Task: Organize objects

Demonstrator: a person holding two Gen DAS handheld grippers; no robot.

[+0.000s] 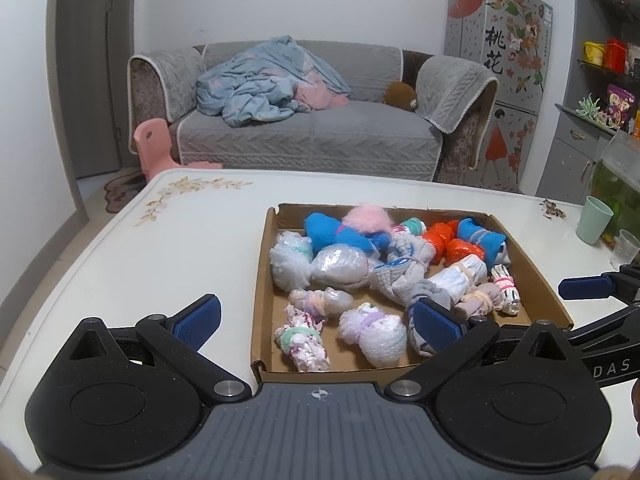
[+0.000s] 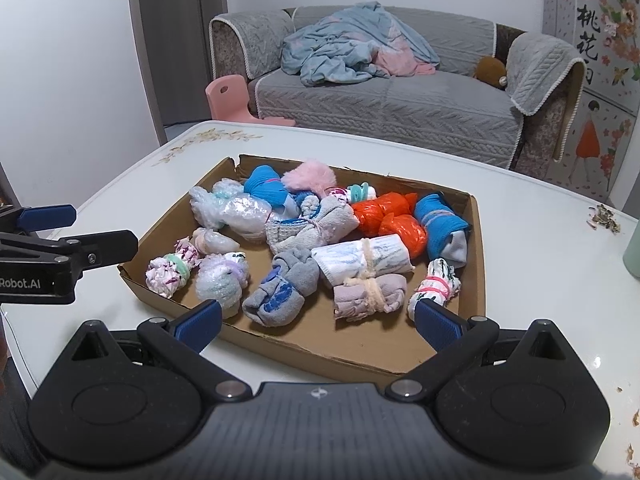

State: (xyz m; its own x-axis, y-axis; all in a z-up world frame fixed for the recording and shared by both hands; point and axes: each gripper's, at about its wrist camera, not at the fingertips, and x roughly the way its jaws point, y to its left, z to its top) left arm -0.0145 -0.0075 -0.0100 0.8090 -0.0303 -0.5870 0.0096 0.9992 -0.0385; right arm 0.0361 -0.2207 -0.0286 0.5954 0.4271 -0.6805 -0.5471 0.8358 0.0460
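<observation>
A shallow cardboard tray [image 1: 262, 280] [image 2: 478, 256] on the white table holds several tied bundles of socks and plastic bags: blue [image 1: 332, 232], orange [image 2: 384, 216], grey [image 2: 280, 292], white [image 2: 360, 260] and clear bubble-wrap ones [image 1: 376, 332]. My left gripper [image 1: 316, 322] is open and empty, hovering at the tray's near edge. My right gripper [image 2: 318, 322] is open and empty, just before the tray's near wall. Each gripper shows at the edge of the other's view.
A green cup [image 1: 594, 220] and a clear cup [image 1: 626, 248] stand at the table's right side, with crumbs [image 2: 604, 218] nearby. A grey sofa [image 1: 304, 132] with a blue blanket and a pink stool [image 1: 154, 148] lie beyond the table.
</observation>
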